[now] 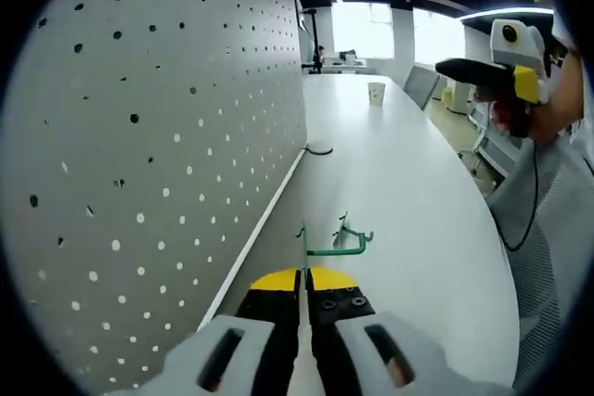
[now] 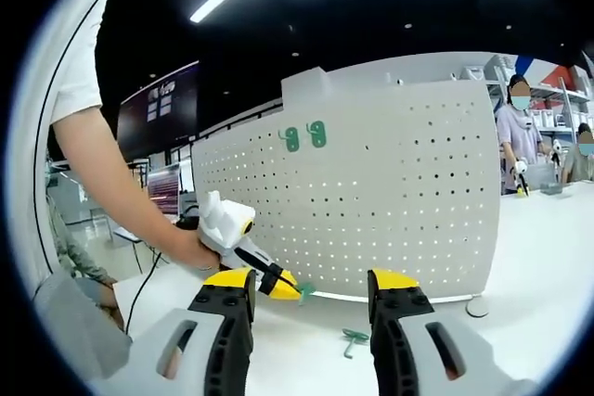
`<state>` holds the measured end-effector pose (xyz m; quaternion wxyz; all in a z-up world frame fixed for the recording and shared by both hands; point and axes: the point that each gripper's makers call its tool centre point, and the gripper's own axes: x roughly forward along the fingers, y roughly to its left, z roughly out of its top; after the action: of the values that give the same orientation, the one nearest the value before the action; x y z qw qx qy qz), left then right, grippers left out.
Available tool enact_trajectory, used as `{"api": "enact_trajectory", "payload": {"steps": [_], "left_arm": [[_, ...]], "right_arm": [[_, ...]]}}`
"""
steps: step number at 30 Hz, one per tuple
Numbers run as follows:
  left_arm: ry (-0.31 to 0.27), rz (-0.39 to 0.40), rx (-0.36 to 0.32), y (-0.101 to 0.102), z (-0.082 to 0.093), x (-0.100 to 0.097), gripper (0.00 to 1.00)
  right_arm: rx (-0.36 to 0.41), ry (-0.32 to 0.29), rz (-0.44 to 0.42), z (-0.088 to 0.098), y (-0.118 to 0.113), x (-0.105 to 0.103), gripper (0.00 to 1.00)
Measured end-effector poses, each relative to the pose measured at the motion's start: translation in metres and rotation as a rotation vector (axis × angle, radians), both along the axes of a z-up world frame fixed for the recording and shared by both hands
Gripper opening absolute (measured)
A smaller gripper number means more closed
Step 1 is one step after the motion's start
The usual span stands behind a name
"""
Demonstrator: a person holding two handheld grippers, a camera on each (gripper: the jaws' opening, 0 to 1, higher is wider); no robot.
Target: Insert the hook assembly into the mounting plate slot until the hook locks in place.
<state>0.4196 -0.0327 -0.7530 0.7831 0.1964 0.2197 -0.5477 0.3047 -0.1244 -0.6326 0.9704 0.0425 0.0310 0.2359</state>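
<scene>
My left gripper (image 1: 303, 277) is shut on a green wire hook (image 1: 334, 249), which sticks up and out to the right of the yellow jaw tips. The grey pegboard (image 1: 158, 155) stands close on its left, along the white table (image 1: 408, 192). In the right gripper view the left gripper (image 2: 267, 277) is held by a hand, its green hook (image 2: 304, 290) near the foot of the pegboard (image 2: 399, 201). My right gripper (image 2: 311, 299) is open with nothing between its jaws. A second green hook (image 2: 353, 340) lies loose on the table in front of it.
Two green hooks (image 2: 304, 136) hang high on the pegboard. A paper cup (image 1: 376, 92) and a black cable (image 1: 320, 148) sit further along the table. A person (image 1: 548, 164) stands at the table's right edge. Other people (image 2: 520, 136) stand beyond the board.
</scene>
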Motion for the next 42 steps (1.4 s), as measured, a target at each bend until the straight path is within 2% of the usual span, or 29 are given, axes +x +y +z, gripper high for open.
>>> {"api": "enact_trajectory", "payload": {"steps": [5, 14, 18, 30, 33, 38, 42], "left_arm": [[-0.031, 0.018, -0.031, 0.002, 0.015, -0.002, 0.02], [-0.04, 0.068, -0.094, 0.008, 0.034, -0.007, 0.02], [-0.046, 0.118, -0.154, 0.01, 0.048, -0.006, 0.02], [-0.089, 0.194, -0.249, 0.022, 0.08, -0.008, 0.02], [-0.094, 0.212, -0.281, 0.025, 0.088, -0.011, 0.02], [-0.135, 0.216, -0.309, 0.027, 0.103, -0.023, 0.02], [-0.147, 0.249, -0.366, 0.032, 0.116, -0.028, 0.02]], "right_arm": [[-0.004, -0.008, 0.01, 0.004, 0.003, -0.001, 0.47], [0.006, -0.02, 0.029, 0.016, 0.011, -0.001, 0.47], [0.02, -0.019, 0.038, 0.02, 0.016, -0.002, 0.47], [0.015, -0.037, 0.068, 0.033, 0.028, -0.005, 0.47], [0.018, -0.043, 0.07, 0.037, 0.029, -0.005, 0.47], [0.022, -0.052, 0.076, 0.042, 0.032, -0.006, 0.47], [0.024, -0.054, 0.084, 0.044, 0.036, -0.007, 0.47]]}}
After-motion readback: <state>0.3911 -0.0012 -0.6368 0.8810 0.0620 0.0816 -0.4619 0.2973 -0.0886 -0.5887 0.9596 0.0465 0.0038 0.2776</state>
